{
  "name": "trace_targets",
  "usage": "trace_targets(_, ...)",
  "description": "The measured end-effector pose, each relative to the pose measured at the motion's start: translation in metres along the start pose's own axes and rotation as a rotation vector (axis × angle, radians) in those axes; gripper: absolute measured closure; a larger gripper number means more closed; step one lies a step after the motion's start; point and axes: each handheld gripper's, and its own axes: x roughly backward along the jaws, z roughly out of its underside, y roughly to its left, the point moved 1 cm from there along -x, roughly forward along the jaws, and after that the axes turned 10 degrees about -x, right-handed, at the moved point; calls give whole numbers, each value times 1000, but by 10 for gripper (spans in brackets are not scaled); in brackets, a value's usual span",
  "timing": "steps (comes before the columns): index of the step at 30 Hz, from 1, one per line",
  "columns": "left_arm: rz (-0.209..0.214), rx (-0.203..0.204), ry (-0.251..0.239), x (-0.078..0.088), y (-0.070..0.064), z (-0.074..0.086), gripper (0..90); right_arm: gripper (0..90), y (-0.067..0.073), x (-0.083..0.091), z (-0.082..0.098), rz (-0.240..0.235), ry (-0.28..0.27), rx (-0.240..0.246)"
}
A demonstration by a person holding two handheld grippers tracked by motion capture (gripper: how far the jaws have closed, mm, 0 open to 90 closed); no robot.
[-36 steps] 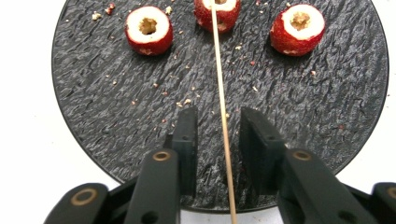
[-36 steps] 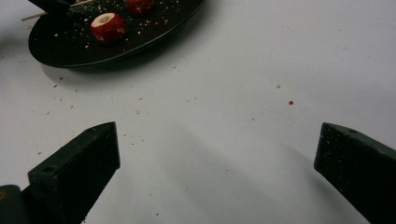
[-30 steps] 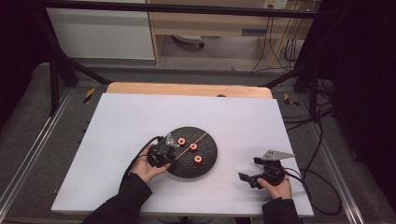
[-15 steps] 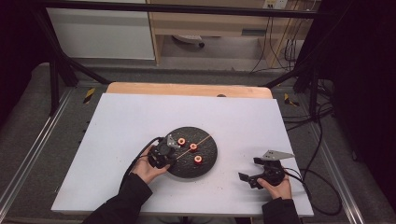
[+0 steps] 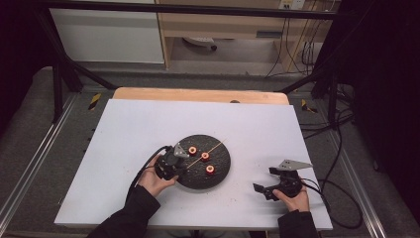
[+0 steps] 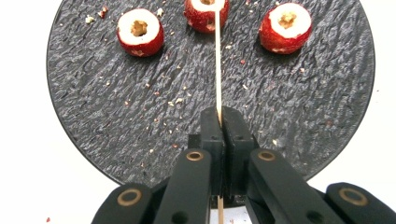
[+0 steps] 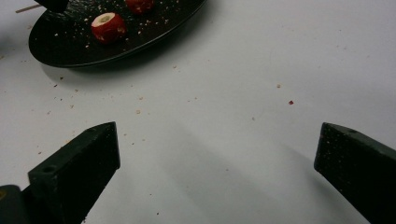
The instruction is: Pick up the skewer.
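The left gripper (image 6: 218, 122), low in the frame at the plate's (image 6: 116, 121) near edge, has just been closed on the skewer (image 6: 217, 60), so the fruits (image 6: 140, 31) near the top can likely be speared, while the right gripper (image 7: 217, 163) is held wide apart

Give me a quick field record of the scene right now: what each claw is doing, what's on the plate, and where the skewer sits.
left claw: shut on the skewer, over the plate's near edge
skewer: thin wooden stick, runs from the jaws across the plate to the middle fruit piece
plate: round, black, textured, on the white table
fruit pieces: three red cored pieces in a row, white inside, hollow centres
right claw: open, nothing between the jaws, low over the table right of the plate
crumbs: scattered on plate and table
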Motion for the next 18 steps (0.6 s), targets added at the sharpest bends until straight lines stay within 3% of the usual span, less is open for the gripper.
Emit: trace_targets(18,-7,26,-109,18,-4,17,881,8,1,0,0,4,-2,-1)
